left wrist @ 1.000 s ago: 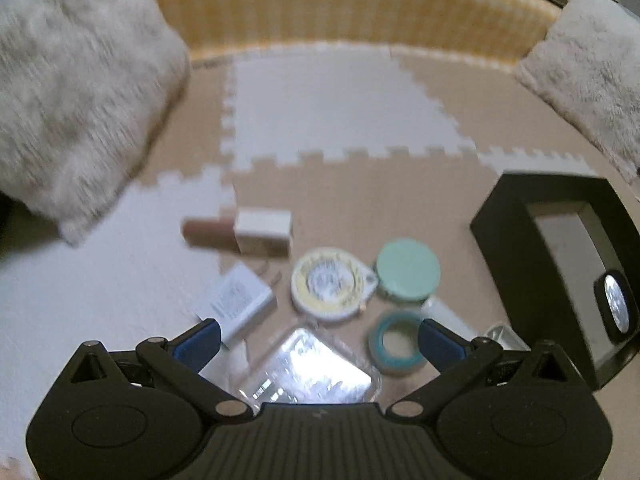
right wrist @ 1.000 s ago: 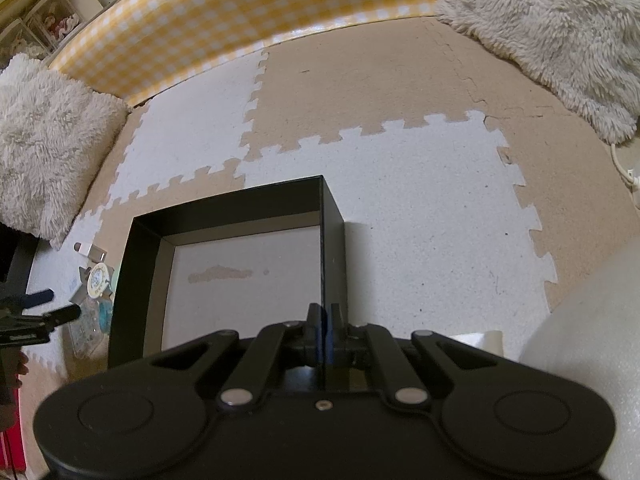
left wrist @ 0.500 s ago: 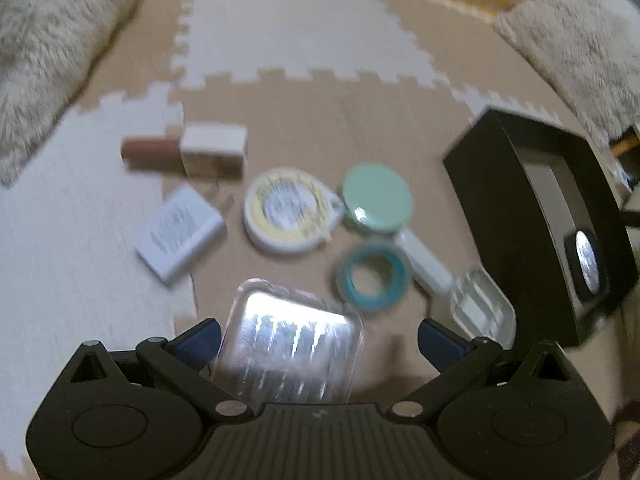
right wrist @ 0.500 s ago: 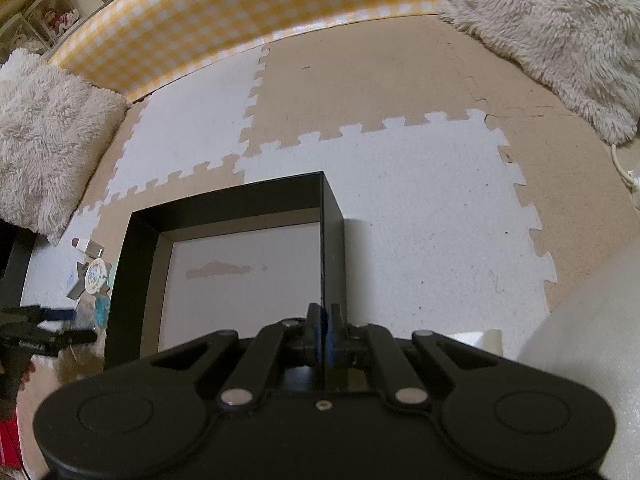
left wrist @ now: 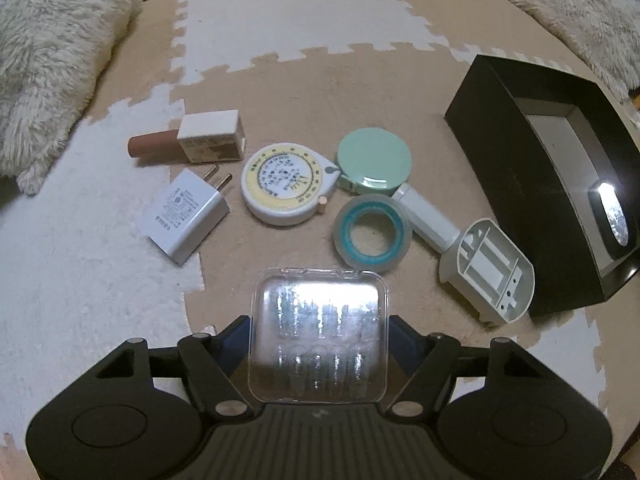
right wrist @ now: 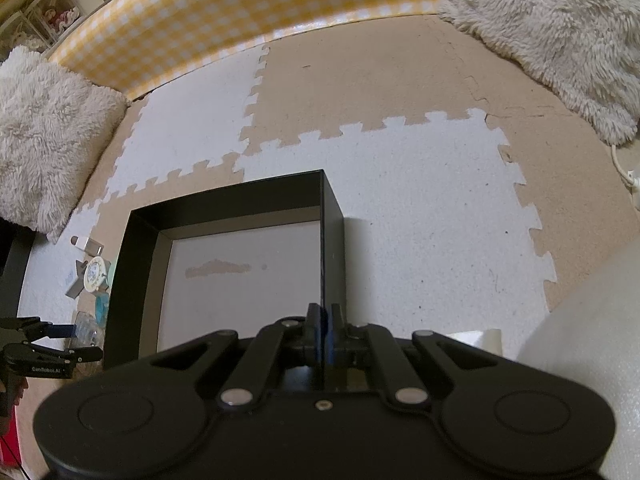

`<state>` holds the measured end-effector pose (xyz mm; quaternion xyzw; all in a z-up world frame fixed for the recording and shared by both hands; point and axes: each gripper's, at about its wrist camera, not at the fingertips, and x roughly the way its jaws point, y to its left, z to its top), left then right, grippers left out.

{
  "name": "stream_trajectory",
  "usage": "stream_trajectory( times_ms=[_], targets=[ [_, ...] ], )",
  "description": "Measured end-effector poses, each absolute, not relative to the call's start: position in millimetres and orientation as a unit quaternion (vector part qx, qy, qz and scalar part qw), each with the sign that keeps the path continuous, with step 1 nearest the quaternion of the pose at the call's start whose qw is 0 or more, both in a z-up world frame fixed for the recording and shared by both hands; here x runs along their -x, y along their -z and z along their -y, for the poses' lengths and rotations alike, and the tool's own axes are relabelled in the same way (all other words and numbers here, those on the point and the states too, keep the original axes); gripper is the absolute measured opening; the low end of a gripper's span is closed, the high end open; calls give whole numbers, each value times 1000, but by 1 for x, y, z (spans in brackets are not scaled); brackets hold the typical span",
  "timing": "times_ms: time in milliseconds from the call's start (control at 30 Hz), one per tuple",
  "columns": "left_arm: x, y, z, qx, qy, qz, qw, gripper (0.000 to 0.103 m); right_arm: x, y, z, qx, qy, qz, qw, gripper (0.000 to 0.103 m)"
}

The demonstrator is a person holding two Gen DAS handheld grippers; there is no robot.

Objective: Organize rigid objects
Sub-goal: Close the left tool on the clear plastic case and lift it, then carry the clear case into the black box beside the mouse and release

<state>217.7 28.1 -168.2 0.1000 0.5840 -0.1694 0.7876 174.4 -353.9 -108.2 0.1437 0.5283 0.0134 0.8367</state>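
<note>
Clear plastic case [left wrist: 319, 332] lies on the foam floor mat [left wrist: 80, 288] between the blue pads of the left tool [left wrist: 319, 336], whose jaws are closing on it. The slick lid could squirt out if the pads catch only its rounded corners. The right tool [right wrist: 324, 330] is pressed together on the wall of the black box [right wrist: 332, 216]; tugging could tip it.

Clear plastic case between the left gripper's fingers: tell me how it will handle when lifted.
The clear plastic case looks hard and glossy, so it may slip in the closing left gripper. It seems thin-walled and light, and could flex or pop open if squeezed hard. Flat-sided, it is unlikely to roll.
</note>
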Motion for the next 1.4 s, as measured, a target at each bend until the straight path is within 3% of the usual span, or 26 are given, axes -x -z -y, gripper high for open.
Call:
stream_trajectory(
  times_ms=[367,633,967,1400],
  targets=[
    [-201,111,-20,-25,167,-504,847,73,-175,109,356,-148,-14,-529,836,4],
    [-175,84,33,55,212,-465,858,73,-175,109,356,-147,-14,-529,836,4],
    [-172,118,121,72,227,-488,839,73,-175,109,356,-147,-14,-529,836,4],
    [-181,151,161,57,165,-519,837,73,-175,109,356,-149,-15,-529,835,4]
  ],
)
